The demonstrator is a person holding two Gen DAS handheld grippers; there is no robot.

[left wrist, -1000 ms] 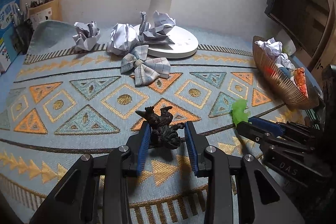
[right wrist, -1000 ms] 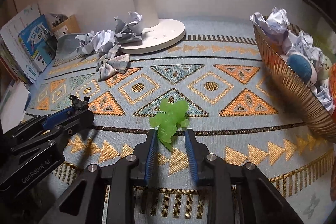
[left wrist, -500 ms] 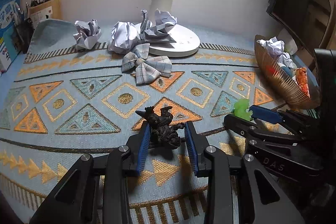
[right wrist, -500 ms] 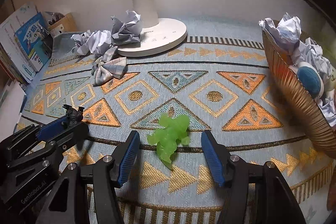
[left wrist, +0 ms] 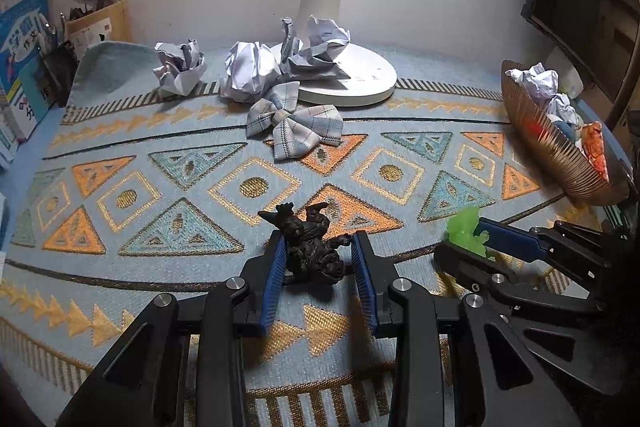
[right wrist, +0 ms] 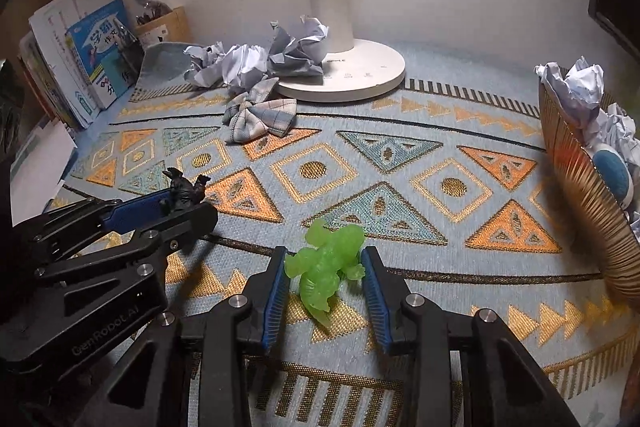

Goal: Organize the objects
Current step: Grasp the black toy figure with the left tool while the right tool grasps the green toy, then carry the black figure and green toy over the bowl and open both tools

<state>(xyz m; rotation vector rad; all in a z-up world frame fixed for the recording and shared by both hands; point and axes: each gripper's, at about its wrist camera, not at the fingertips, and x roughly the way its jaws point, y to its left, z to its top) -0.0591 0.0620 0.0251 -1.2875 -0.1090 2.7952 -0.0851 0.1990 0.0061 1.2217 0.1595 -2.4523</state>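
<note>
A black monster figure (left wrist: 310,251) stands on the patterned mat (left wrist: 160,187), and my left gripper (left wrist: 318,251) is shut on it, a blue pad against each side. In the right wrist view, a translucent green dinosaur figure (right wrist: 330,263) sits between the pads of my right gripper (right wrist: 324,255). Its jaws are closing, and both pads touch the figure's sides. From the left wrist view, the right gripper (left wrist: 468,239) and the green figure (left wrist: 464,227) lie to the right. The left gripper (right wrist: 180,203) with the black figure (right wrist: 184,189) shows at left in the right wrist view.
A ribbed golden basket (left wrist: 560,155) at the right edge holds crumpled paper and soft toys. At the back are a white lamp base (left wrist: 360,79), several crumpled paper balls (left wrist: 248,71) and a plaid bow (left wrist: 292,125). Books (right wrist: 96,55) and a pen box stand at the back left.
The right gripper opened wide around the green figure, then closed back onto it, shifting slightly sideways. The left gripper kept its hold on the black figure and stayed put.
</note>
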